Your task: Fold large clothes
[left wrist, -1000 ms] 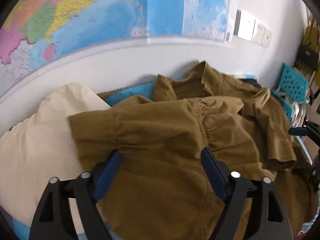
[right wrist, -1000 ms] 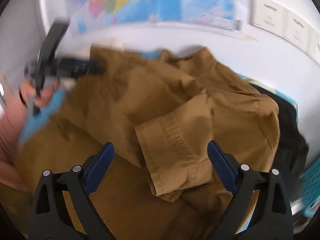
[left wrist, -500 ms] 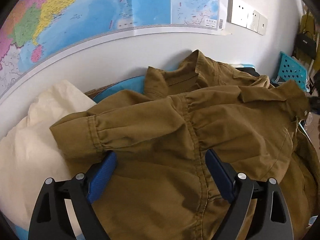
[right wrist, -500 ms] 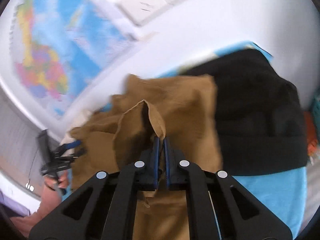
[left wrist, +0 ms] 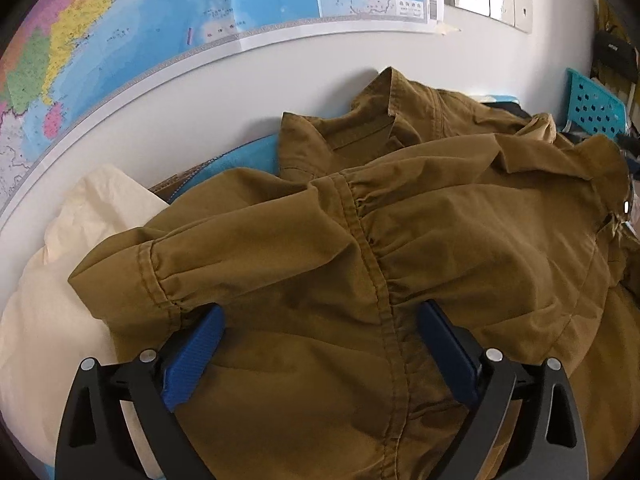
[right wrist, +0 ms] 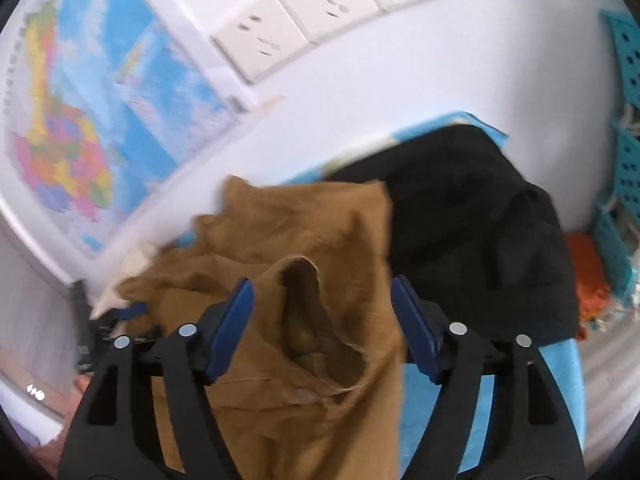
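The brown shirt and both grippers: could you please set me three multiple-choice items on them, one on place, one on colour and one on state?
1. What lies beside the brown shirt in the right wrist view?
A. a black garment
B. a red towel
C. a striped scarf

2. What colour are the pads of the left gripper?
A. green
B. blue
C. white

3. How does the right gripper stand?
A. shut on the shirt
B. out of view
C. open over the shirt

Key: 1 A, the black garment adjoins the shirt's edge; 2 B, both pads show blue; 3 C, its jaws stand wide apart.
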Demonstrator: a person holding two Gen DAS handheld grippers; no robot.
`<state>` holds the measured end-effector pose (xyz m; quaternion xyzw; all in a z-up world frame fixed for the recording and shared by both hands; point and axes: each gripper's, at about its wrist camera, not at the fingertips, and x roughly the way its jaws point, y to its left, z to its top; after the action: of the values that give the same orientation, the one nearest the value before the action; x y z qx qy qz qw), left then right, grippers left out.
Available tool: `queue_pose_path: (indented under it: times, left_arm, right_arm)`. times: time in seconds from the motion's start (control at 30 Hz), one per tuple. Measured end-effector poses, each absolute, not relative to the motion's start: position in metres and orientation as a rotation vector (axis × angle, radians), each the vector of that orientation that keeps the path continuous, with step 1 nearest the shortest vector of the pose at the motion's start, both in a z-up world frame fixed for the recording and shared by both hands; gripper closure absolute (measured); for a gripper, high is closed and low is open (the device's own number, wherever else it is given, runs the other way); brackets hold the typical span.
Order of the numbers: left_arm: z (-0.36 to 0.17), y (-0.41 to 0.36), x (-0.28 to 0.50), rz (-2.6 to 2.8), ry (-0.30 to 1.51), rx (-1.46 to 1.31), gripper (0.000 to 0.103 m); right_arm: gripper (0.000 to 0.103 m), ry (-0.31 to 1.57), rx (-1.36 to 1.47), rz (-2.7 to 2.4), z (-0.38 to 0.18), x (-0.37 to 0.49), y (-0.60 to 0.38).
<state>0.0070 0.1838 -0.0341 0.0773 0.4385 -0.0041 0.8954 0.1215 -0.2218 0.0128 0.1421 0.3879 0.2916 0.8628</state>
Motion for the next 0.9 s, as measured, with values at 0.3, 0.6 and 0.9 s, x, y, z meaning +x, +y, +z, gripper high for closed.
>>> queue_pose_path:
  times: [0.3,0.6,0.9]
  left_arm:
    - [-0.043,0.178,0.012,0.019,0.919,0.206,0.007]
    - [0.005,0.194,-0.042,0.006,0.794,0.158,0.009]
    - [-0.001,0.223,-0.107,-0.002,0.815,0.052,0.009]
  right_arm:
    - [0.088,0.934,0.136,0.530,-0.035,0.152,-0.191]
    - [0.048,0.832,0.128,0.447,-0.005,0.128,-0.203]
    - [0.056,0.754,-0.127,0.583,0.002,0.104,-0.148]
